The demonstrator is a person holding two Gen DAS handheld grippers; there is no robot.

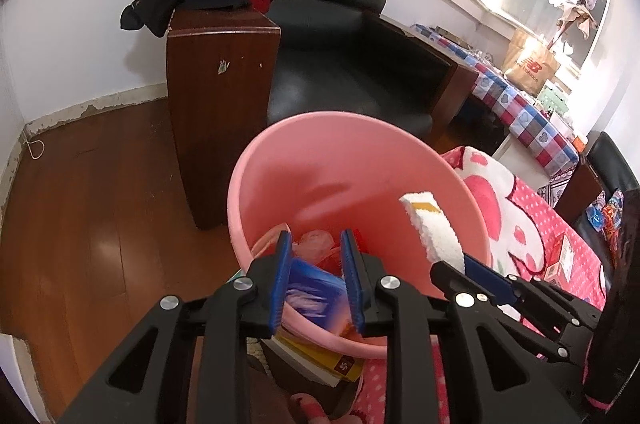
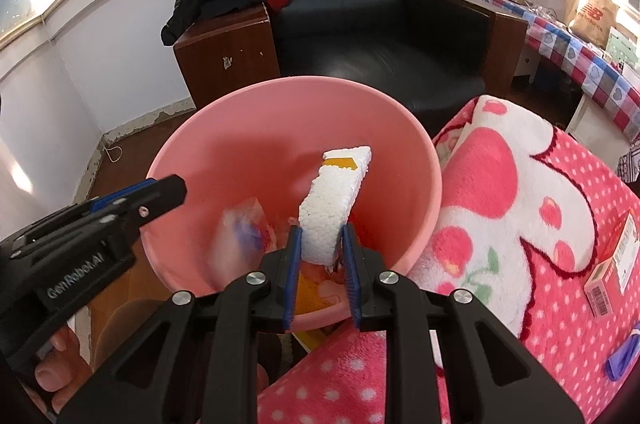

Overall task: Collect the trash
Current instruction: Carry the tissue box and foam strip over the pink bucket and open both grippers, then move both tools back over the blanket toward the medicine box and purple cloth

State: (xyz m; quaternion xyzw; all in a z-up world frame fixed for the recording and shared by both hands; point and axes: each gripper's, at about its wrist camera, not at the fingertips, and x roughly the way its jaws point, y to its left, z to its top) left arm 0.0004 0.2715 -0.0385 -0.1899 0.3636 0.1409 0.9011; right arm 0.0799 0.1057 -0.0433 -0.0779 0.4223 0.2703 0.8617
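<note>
Over the pink bucket [image 2: 280,112] both of your grippers hang, tilted down into its mouth. Your right gripper [image 2: 320,244] pinches a white foam block [image 2: 332,200] between its blue pads, the block standing up above the bucket's hollow with a yellow strip near its top end. Your left gripper [image 1: 316,264] has its jaws spread a little; a blue packet [image 1: 310,290] shows between them, but whether the pads press on it you cannot tell from this view.

Only the right wrist view shows that packet as a blurred shape [image 2: 240,236] inside the bucket, beyond your left gripper's tip, with nothing clamped at that tip. It alone also shows a small red-and-white carton [image 2: 612,276] with a barcode on the pink spotted blanket [image 2: 520,184] right of the bucket. The left wrist view alone shows a yellow book [image 1: 320,360] beneath the bucket's near rim.

"GenRobot.AI" reads along your left gripper's side. A brown paper bag [image 2: 592,12] behind the bucket, on the checked cloth, carries the New Balance name.
</note>
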